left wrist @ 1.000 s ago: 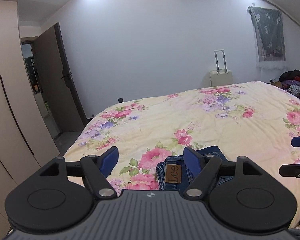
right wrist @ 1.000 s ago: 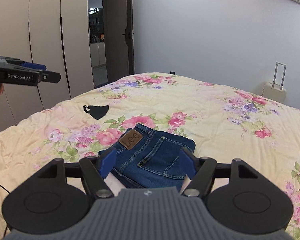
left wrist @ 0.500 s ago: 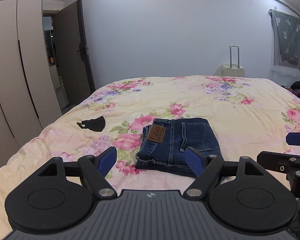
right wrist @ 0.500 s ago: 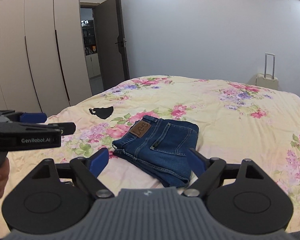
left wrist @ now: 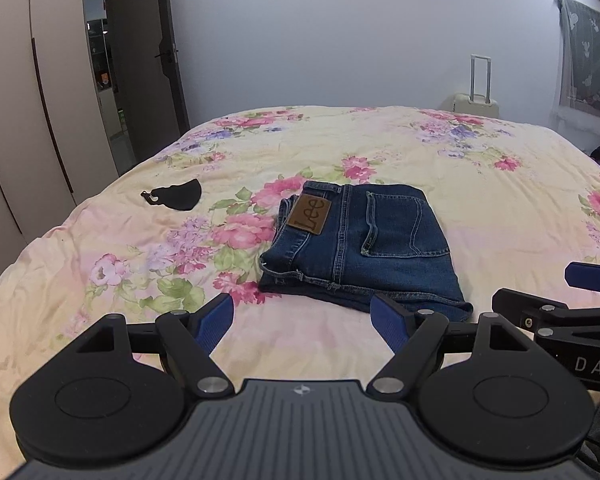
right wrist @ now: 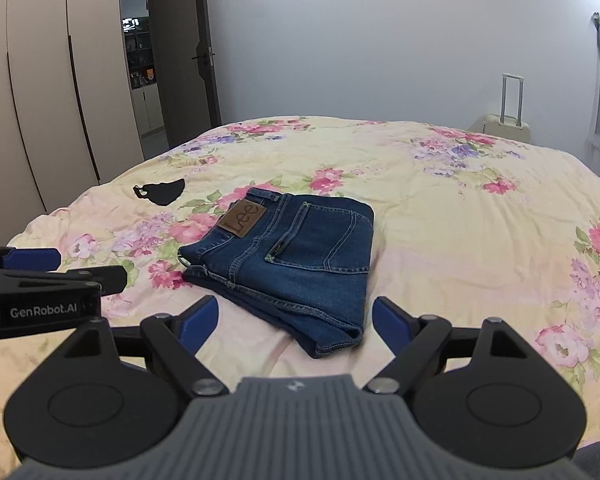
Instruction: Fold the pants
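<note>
The blue jeans (left wrist: 360, 248) lie folded into a compact rectangle on the flowered bedspread (left wrist: 500, 200), brown waist patch up. My left gripper (left wrist: 302, 316) hovers open just short of their near edge, with nothing between its blue pads. In the right wrist view the jeans (right wrist: 292, 264) lie ahead of my right gripper (right wrist: 296, 320), which stands wide open and empty above their near corner. Each gripper shows in the other's view: the right gripper (left wrist: 580, 292) at the right edge, the left gripper (right wrist: 60, 268) at the left edge.
A black face mask (left wrist: 178, 196) lies on the bed left of the jeans. A wardrobe (left wrist: 28, 100) and an open door (left wrist: 140, 60) stand to the left. A pale suitcase (left wrist: 476, 104) stands beyond the bed, and a curtain (left wrist: 588, 68) hangs at the right.
Both grippers have drawn back from the jeans and come lower, so the whole folded stack now shows ahead of them. The right gripper's jaws have spread wider.
</note>
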`<state>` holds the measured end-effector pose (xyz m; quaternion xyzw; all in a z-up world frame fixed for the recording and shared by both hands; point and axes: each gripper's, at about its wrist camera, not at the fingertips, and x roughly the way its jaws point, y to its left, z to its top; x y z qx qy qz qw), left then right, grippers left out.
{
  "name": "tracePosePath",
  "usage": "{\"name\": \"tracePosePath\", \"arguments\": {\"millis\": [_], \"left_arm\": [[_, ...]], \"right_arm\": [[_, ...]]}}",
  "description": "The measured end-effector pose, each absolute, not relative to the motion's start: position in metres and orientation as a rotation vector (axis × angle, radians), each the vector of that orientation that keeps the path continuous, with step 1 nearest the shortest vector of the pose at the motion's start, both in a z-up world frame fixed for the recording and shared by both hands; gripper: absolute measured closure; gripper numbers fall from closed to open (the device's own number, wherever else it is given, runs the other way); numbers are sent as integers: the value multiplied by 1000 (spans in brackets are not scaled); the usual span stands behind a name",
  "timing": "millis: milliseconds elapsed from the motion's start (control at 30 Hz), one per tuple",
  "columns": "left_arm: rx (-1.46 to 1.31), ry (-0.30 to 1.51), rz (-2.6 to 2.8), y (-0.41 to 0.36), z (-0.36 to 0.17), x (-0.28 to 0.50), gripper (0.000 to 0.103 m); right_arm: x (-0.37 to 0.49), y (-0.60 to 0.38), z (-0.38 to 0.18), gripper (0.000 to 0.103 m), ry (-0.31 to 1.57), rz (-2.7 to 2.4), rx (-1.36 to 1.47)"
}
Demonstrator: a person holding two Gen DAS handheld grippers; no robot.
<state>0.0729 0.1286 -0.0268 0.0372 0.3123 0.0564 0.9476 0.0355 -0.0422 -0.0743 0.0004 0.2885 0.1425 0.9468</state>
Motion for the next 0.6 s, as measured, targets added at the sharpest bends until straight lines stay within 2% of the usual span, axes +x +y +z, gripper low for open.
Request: {"name": "tracePosePath", "arguments": {"millis": [600], "left_arm": [[110,656,95,113,-28,84,12]], "right_arm": [[43,-54,-84,23,606,282,48]]}}
